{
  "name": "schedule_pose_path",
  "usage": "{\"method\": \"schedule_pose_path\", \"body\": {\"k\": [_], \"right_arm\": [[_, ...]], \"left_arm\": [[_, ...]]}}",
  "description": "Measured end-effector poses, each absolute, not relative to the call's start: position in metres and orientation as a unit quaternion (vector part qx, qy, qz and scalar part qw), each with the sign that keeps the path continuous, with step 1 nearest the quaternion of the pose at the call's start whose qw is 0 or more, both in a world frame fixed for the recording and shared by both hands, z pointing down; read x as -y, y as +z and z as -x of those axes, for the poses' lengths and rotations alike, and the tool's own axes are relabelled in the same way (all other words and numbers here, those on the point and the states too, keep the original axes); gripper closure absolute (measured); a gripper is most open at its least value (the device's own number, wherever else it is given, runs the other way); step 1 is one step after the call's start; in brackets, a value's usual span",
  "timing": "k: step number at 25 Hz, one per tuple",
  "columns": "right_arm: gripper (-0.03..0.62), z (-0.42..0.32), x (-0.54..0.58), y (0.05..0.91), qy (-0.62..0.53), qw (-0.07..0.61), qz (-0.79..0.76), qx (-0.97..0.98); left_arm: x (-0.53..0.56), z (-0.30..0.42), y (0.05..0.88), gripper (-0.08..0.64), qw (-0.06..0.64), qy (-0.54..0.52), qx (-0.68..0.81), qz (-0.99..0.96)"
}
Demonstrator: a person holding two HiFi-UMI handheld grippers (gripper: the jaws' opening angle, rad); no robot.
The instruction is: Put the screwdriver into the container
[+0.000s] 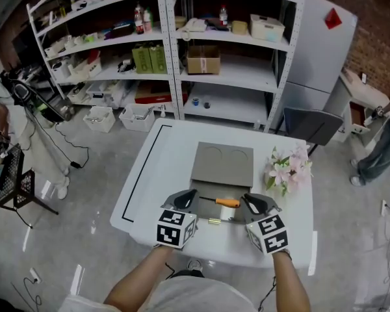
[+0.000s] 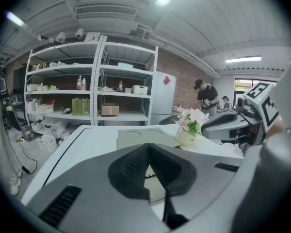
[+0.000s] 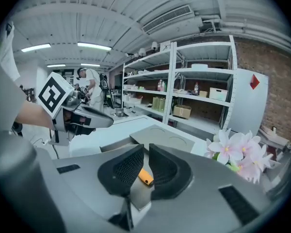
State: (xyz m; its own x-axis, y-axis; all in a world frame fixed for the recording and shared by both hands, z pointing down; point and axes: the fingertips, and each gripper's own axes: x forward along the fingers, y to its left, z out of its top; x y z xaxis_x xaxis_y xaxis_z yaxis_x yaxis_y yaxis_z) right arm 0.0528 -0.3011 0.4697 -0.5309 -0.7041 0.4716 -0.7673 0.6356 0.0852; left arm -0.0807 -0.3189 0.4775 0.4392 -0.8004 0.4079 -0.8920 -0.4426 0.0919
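Note:
The screwdriver [image 1: 226,202], with an orange handle and thin metal shaft, lies crosswise at the far edge of the open grey container [image 1: 229,225] on the white table. My right gripper [image 1: 248,202] reaches the handle's right end. In the right gripper view the orange handle [image 3: 145,177] sits in the narrow gap of the right gripper [image 3: 145,152], whose pads close on it. My left gripper [image 1: 190,197] hovers by the shaft's left end; in its own view the left gripper [image 2: 148,148] has its tips touching, with nothing between them.
A flat grey lid [image 1: 222,164] with two round marks lies behind the container. A pot of pink flowers [image 1: 287,171] stands at the table's right. A small brass piece [image 1: 214,221] lies in the container. Shelving [image 1: 182,51] and a person [image 1: 385,142] are beyond the table.

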Motion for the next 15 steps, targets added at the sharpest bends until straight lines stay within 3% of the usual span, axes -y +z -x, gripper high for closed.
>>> {"method": "schedule_pose_path", "body": {"k": [15], "right_arm": [[0.589,-0.082,0.239,0.447,0.1,0.141,-0.453,0.874]], "left_arm": [[0.261,0.054,0.467,0.555,0.143,0.144,0.523,-0.828]]}}
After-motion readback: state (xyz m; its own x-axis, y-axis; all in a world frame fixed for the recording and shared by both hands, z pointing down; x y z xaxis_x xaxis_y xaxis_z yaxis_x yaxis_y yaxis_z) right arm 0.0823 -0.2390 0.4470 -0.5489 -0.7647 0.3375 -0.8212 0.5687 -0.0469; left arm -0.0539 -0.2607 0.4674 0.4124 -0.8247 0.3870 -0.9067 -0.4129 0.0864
